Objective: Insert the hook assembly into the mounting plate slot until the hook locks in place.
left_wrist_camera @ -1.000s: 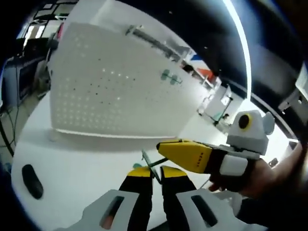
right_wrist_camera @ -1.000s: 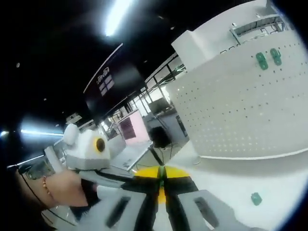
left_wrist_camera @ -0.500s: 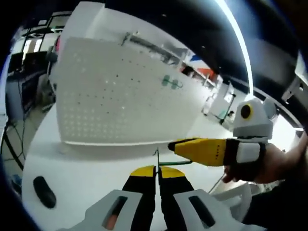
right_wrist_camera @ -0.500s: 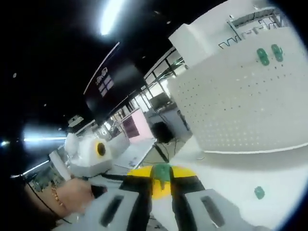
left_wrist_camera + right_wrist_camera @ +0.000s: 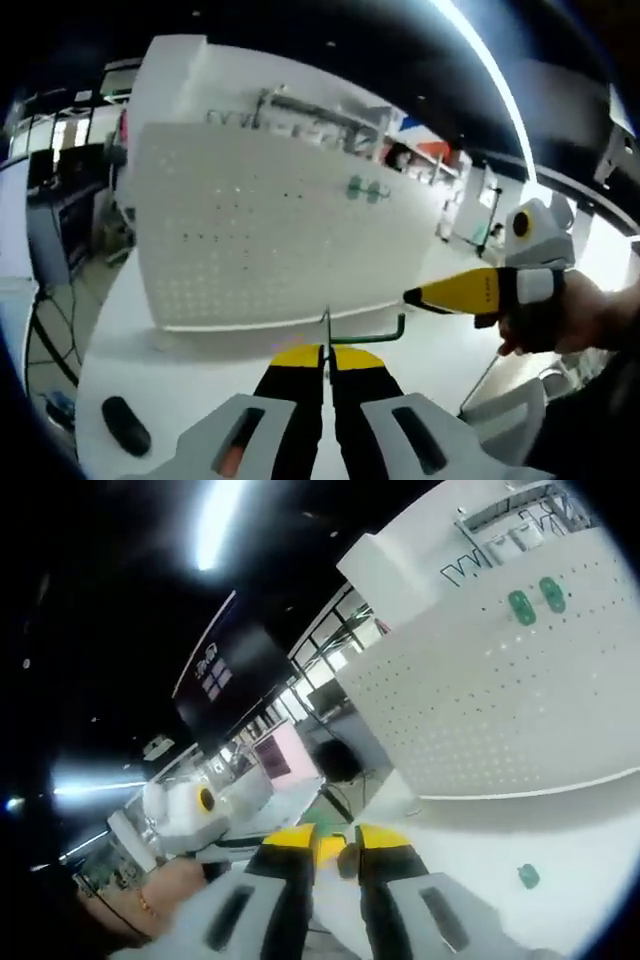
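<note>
White tabletop (image 5: pixel 190 370) runs to the pegboard (image 5: pixel 270 235) ahead. Your left gripper (image 5: pixel 327 358) pinches the hook (image 5: pixel 362 335) at lower centre, stem pointing rightward; board lies straight above. Your right gripper (image 5: pixel 412 297) looks parted, empty.

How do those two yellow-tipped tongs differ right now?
The left tongs are shut on a thin green hook; the right tongs stand apart, with nothing clearly between them. The left tongs point at the white pegboard; the right tongs point past its edge. Both have yellow tips and black jaws.
</note>
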